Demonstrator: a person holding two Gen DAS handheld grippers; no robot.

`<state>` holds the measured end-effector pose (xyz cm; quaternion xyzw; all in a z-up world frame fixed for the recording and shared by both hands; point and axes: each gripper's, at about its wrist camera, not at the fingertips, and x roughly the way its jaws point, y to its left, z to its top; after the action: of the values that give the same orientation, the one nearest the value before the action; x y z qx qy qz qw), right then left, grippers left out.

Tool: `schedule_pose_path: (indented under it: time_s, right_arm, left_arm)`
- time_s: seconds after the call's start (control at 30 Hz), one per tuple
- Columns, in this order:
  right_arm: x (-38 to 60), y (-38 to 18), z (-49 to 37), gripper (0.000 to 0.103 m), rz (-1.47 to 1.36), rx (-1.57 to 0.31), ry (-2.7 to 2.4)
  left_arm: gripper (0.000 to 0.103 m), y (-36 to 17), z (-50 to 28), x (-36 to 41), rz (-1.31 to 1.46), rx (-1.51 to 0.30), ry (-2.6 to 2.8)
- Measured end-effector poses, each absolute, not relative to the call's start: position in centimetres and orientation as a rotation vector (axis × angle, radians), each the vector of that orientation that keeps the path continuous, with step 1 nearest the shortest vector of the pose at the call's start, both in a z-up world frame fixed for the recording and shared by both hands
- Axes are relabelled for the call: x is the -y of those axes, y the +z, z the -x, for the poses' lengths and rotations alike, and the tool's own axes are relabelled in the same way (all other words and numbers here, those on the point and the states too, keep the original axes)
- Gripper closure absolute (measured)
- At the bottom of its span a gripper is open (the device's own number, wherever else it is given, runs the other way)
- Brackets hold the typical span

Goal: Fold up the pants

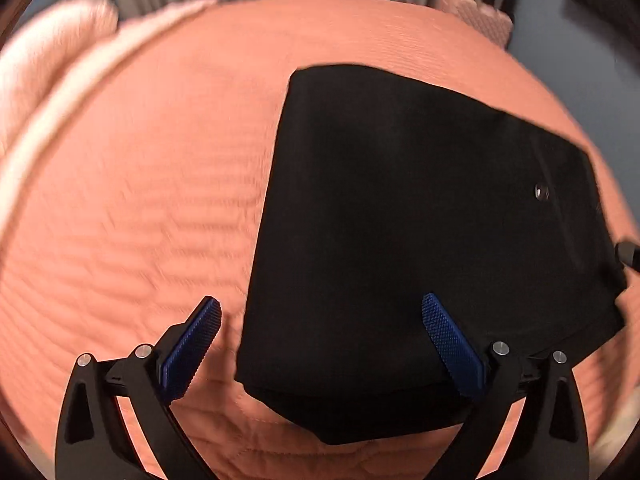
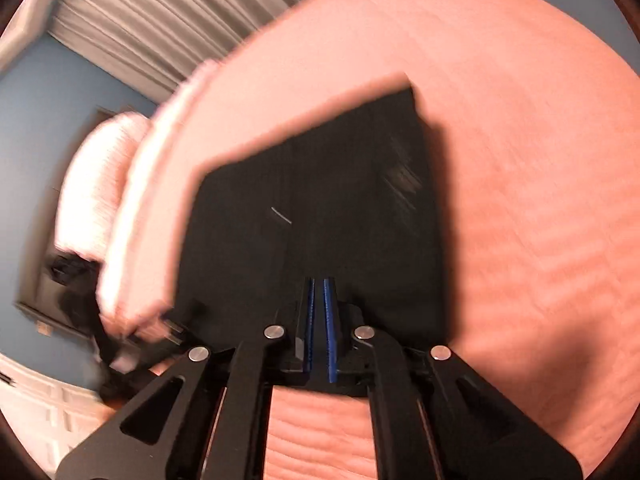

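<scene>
Folded black pants (image 1: 420,240) lying on salmon quilted bed (image 1: 140,200). Left claw (image 1: 320,340) spread wide, released, above near edge; right claw (image 2: 319,320) clenched on pants' edge. Pink suitcase (image 1: 480,16), grey curtain (image 2: 160,12) beyond.

One folded black pants (image 1: 400,240), one bedspread (image 1: 140,200), two claws (image 1: 320,320), one suitcase (image 1: 480,16)

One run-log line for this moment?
left gripper open | right gripper shut on black pants | pants folded on pink bedspread

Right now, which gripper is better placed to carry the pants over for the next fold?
Right gripper: it is shut on the black pants' near edge. The left gripper is open, holding nothing.
</scene>
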<state>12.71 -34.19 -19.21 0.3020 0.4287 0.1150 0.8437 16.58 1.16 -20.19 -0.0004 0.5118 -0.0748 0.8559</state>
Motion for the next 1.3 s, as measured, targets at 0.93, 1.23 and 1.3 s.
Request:
schedule_pose_path:
  time_s: [0.93, 1.23, 1.3]
  right_arm:
    - [26.5, -18.6, -25.7, 0.097, -0.506, -0.959, 0.415]
    - [28.8, -17.9, -24.6, 0.094, -0.335, -0.960, 0.281]
    - [31.5, -16.2, -22.0, 0.065, -0.304, -0.916, 0.236]
  left_arm:
    - [0.005, -18.4, -14.3, 2.4, -0.272, -1.011, -0.082]
    - [0.005, -18.7, -15.3, 0.2, -0.229, -1.037, -0.121]
    - [0.005, -18.2, -15.2, -0.2, -0.216, -1.027, -0.112]
